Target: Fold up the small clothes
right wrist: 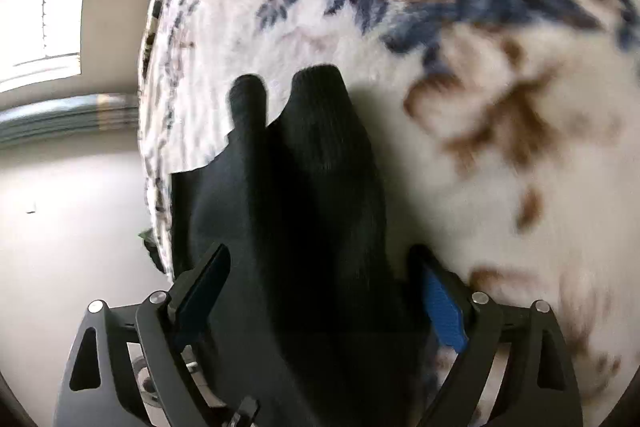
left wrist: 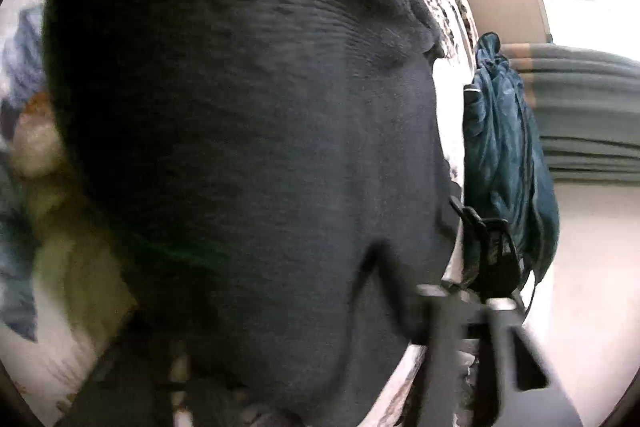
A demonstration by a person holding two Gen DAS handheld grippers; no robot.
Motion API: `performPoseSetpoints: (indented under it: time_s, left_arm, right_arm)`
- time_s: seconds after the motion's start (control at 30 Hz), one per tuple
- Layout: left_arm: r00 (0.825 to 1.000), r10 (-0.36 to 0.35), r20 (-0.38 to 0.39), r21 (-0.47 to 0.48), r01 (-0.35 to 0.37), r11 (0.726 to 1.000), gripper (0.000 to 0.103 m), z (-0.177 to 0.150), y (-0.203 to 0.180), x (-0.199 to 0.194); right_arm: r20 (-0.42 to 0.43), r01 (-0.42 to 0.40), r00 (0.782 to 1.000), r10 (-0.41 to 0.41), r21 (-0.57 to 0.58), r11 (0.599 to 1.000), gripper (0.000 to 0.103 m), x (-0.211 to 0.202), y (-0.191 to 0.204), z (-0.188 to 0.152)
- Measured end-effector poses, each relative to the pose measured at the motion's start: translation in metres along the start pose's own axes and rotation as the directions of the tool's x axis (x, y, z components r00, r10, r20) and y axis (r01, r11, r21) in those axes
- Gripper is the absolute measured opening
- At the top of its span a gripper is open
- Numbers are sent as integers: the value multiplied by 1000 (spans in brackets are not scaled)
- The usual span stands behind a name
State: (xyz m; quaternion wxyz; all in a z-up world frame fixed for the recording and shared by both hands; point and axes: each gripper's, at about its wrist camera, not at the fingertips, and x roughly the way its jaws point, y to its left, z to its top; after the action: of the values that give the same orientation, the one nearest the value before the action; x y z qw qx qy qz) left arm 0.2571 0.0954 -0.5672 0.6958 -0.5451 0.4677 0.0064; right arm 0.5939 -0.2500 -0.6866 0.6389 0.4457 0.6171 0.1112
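dark ribbed garment (right wrist: 320, 167) draped across floral blanket (right wrist: 500, 75), lying between right gripper (right wrist: 320, 291)'s spread fingers, seemingly ready for pinching a fold; left gripper hidden behind cloth, cannot tell its state.

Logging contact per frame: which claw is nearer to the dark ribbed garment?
Cannot say: both are at it. The dark ribbed garment runs between the right claw, whose jaws stand apart. It fills the left view and hides most of the left claw, blurred there.
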Motion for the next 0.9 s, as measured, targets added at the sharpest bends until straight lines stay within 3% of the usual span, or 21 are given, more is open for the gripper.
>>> performPoseSetpoints:
  time_s: [0.03,0.07,0.13,0.27,0.43,0.5,0.53,0.6,0.63,0.67,0.77,0.8,0.9]
  left_arm:
    - [1000,9,-2,14,-9,1000,26,1,-1,0]
    - [1000,18,-4,41,-18,999,24,4,-5,-2]
    - [999,29,-22,88,-27,996,22,10,-14,-6]
    - [996,59,-63,211,-45,976,21,36,-32,-21]
    - [982,87,-168,385,-16,923,21,102,-57,-35]
    - [954,126,-273,487,24,873,21,137,-68,-20]
    - [946,160,-283,514,9,858,22,146,-68,-16]
    - [904,212,-371,529,18,848,29,166,-59,6]
    - [894,247,-374,533,-10,846,36,171,-53,10]
    - [887,254,-385,516,-22,856,44,175,-47,13]
    - [917,177,-358,393,-24,919,55,178,-24,-6]
    - [934,144,-328,346,-23,938,60,172,-16,-20]
    - [958,163,-235,332,-78,940,61,147,-7,-53]
  right_arm:
    - [9,6,1000,-6,-26,1000,42,2,3,3]
    - [13,50,999,-49,-57,997,27,5,10,5]
    - [22,31,999,-30,-38,999,22,6,9,-3]
    - [99,-21,995,17,35,999,19,-19,7,-28]
    - [146,-70,988,47,157,985,14,-54,-12,-105]
    - [148,-78,988,46,221,972,14,-53,-15,-155]
    - [146,-81,988,46,244,967,14,-55,-18,-173]
    - [143,-103,988,65,283,953,14,-48,-20,-209]
    - [139,-103,988,64,292,951,16,-42,-21,-217]
    - [143,-87,989,45,305,948,28,-37,-21,-220]
    - [94,-37,996,5,343,939,54,-33,-32,-215]
    - [83,-9,996,-20,334,943,57,-38,-33,-212]
    - [88,56,992,-87,304,951,57,-68,-38,-202]
